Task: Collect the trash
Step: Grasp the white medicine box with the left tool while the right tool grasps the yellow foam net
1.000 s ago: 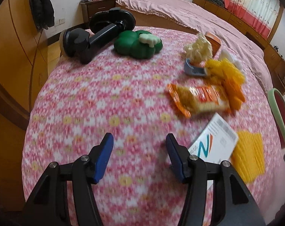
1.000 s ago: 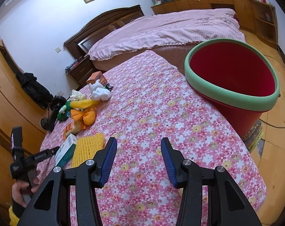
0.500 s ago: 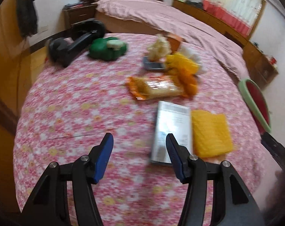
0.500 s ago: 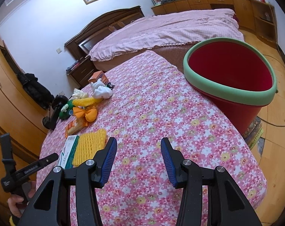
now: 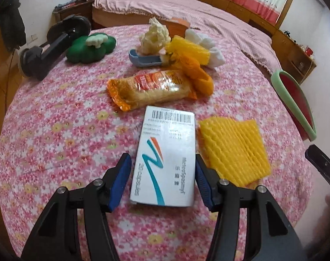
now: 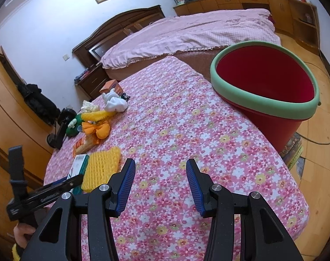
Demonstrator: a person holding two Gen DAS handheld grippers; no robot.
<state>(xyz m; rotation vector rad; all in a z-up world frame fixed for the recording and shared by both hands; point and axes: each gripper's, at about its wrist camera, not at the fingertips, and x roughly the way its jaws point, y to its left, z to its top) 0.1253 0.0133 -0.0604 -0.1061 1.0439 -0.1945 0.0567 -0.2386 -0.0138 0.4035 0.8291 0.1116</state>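
Note:
My left gripper [image 5: 162, 175] is open, its blue fingers on either side of the near end of a white capsule box [image 5: 166, 154] lying flat on the flowered table [image 5: 56, 130]. A yellow foam net [image 5: 231, 148] lies right of the box. An orange snack wrapper [image 5: 151, 88] lies beyond it. My right gripper [image 6: 160, 188] is open and empty over bare cloth. The red bin with a green rim [image 6: 265, 82] stands off the table's right edge. The box [image 6: 77, 163] and foam net [image 6: 101, 165] also show in the right wrist view.
At the far end lie a crumpled tissue [image 5: 153, 35], a blue tray [image 5: 145, 59], orange and yellow foam [image 5: 195, 69], white socks [image 5: 208, 45], a green plush [image 5: 89, 49] and a black phone holder [image 5: 53, 45]. A bed stands behind.
My left gripper has swung right and forward, from bare cloth to straddling the capsule box. The right gripper has barely moved.

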